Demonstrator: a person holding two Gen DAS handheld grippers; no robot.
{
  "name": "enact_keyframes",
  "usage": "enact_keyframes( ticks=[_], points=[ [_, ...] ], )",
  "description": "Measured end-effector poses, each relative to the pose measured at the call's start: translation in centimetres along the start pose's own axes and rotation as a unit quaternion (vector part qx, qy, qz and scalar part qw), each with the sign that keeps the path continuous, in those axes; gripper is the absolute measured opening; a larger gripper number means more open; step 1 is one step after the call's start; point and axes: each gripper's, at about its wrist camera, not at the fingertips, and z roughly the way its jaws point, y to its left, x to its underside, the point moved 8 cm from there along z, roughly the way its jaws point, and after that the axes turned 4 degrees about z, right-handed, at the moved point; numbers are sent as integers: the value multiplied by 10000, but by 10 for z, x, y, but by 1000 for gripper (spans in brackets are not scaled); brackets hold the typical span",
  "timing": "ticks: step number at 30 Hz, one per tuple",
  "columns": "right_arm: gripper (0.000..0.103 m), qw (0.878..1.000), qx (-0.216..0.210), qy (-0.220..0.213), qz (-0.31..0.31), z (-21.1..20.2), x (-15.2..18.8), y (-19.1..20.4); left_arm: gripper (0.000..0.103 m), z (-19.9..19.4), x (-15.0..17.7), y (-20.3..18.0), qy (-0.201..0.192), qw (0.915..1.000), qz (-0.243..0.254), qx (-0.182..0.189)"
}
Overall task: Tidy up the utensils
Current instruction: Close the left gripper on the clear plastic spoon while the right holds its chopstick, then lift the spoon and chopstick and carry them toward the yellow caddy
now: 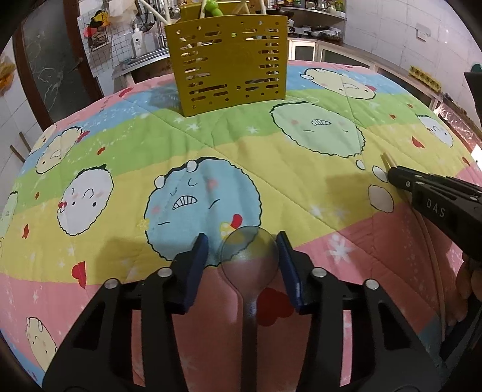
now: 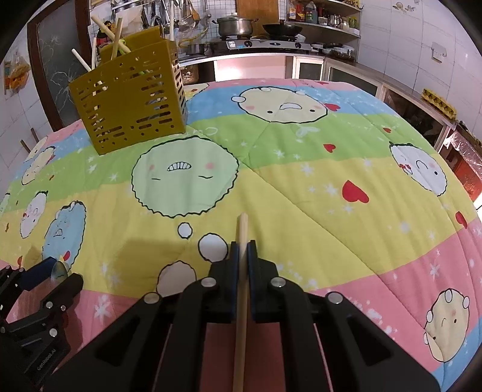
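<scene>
Gripping chopstick [image 2: 242, 241]; left gripper [image 1: 242, 241] half-open around spoon [image 1: 249, 251]

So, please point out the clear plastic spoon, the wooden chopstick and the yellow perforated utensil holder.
Clear plastic spoon [image 1: 249, 248]: left wrist view, on its round bowl.
Wooden chopstick [image 2: 242, 229]: right wrist view, on its free end.
Yellow perforated utensil holder [image 2: 129, 102]: right wrist view, on its front wall.

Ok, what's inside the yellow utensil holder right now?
Sticking out of the yellow utensil holder are several pale chopsticks, a white handle and something green. The slots show only fragments of them lower down; its bottom and any shorter utensils are hidden by the walls.
</scene>
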Motion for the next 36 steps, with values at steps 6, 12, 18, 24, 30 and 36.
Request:
enact_keyframes(
  ticks=[6,12,18,24,30,36],
  points=[
    [6,10000,-92,-4,34,1,0,0,35,-1,0,0,34,10000,0,6],
    [6,9999,-142,-3,37,0,-1,1,35,1,-2,1,46,10000,-47,36],
    [6,10000,-79,21,-45,0,-2,7,35,1,-5,5,-21,9999,-89,107],
    [6,9998,-113,108,-74,5,-8,18,35,5,-14,22,-74,9992,-385,119],
    [6,9991,-389,111,-162,12,-17,40,34,11,-30,44,-107,9985,-540,45],
    [6,9975,-706,5,8,17,-33,51,34,11,-49,60,-322,9983,-485,-60]
  ],
)
